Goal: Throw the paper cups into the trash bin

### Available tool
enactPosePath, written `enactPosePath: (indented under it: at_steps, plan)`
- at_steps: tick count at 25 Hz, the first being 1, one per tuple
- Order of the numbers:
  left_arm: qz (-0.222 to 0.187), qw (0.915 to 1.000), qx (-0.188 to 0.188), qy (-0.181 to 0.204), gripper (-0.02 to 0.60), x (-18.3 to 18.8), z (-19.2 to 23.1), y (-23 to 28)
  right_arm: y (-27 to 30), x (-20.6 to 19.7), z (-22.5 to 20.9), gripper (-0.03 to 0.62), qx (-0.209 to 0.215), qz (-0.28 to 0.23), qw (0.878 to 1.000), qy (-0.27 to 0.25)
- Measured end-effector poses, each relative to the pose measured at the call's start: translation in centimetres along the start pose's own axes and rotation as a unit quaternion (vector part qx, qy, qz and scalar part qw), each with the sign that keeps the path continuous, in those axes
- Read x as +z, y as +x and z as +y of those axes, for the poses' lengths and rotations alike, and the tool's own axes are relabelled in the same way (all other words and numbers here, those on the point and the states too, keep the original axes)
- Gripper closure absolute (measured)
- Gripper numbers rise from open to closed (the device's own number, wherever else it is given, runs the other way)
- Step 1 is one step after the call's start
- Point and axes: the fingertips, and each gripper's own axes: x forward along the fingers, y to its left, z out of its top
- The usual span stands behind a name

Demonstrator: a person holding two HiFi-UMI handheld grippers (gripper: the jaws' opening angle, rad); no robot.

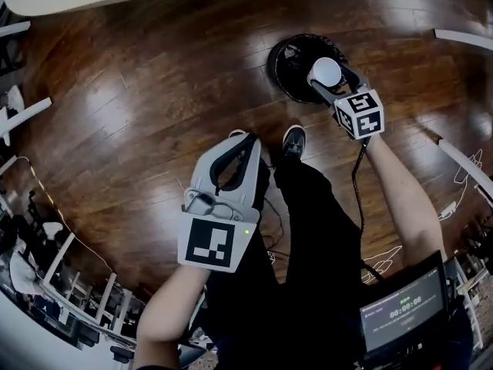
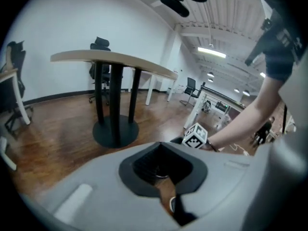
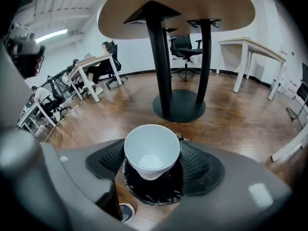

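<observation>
Right gripper view: right gripper (image 3: 153,154) jaws clamped on white paper cup (image 3: 151,146), its open mouth facing the camera.
Paper cup: held over the black-lined trash bin (image 3: 155,192), which stands on the wooden floor (image 1: 154,91), far right.
Left gripper (image 2: 163,163): jaws closed together, nothing between them, near left.

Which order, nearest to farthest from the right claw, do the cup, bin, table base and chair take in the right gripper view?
1. Cup: held in the right claw.
2. Bin: directly beneath the cup.
3. Table base: on the floor ahead.
4. Chair: far back, beyond the table.
</observation>
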Motion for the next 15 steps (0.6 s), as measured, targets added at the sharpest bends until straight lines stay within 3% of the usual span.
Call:
enactPosePath:
  at_steps: [7, 15]
  plan:
    - [-0.001, 0.9987, 0.029, -0.042, 0.577, -3.8, 1.5, 0.5, 9.2, -5.2, -1.6, 0.233, 0.015, 0.069, 0.997, -0.027]
    - [-0.042, 0.9955, 0.048, -0.069, 0.577, -4.0, 3.4, 0.3, 15.6, -9.3, -3.5, 0.233, -0.013, 0.151, 0.986, -0.063]
